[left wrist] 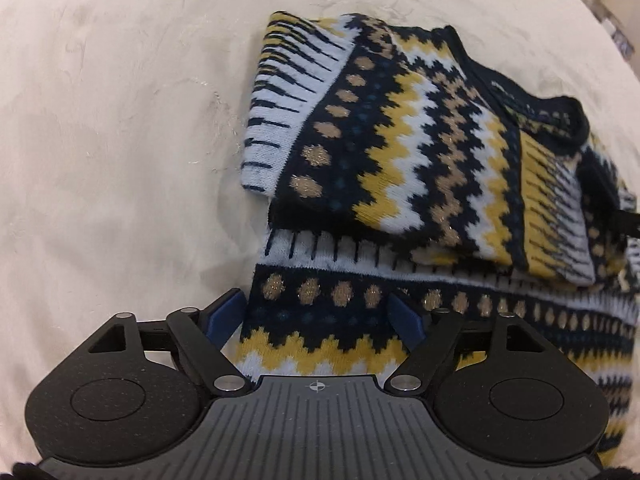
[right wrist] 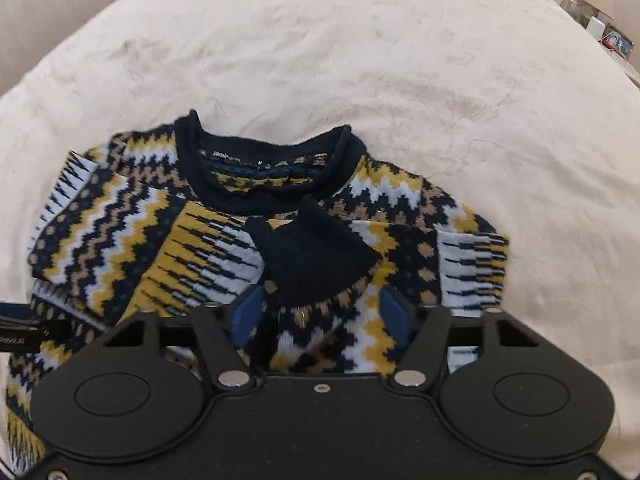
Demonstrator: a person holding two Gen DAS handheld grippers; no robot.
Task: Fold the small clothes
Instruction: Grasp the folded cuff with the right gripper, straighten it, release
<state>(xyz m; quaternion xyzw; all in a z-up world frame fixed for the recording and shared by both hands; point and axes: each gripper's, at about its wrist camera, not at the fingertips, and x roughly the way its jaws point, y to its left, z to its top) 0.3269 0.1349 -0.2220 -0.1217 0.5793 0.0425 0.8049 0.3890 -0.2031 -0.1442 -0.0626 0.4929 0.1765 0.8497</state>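
- On a cream blanket (right wrist: 360,60) a patterned sweater (right wrist: 132,216) is laid, collar (right wrist: 272,152) away from the right camera, both sleeves folded in across the chest.
- The dark cuff (right wrist: 316,252) of one sleeve is seen lying on the middle of the body, just below the collar.
- The right tool (right wrist: 320,312) is held over that sleeve; its blue fingers (right wrist: 394,312) are set on either side of the knit just under the cuff.
- Whether the pads are pressed on the fabric cannot be told; the jaws are seen part-way apart, with knit bunched between them.
- At the sweater's left edge the left tool (left wrist: 320,320) is pointed steeply down, its fingers (left wrist: 224,316) spread wide.
- The side edge of the body is straddled by those fingers: one is seen over the blanket, the other over the knit; no pinch is visible.
- The other sleeve (left wrist: 400,152) is seen folded across the body, well ahead of the left tool.
- Picture frames (right wrist: 618,42) are glimpsed beyond the blanket's far edge.
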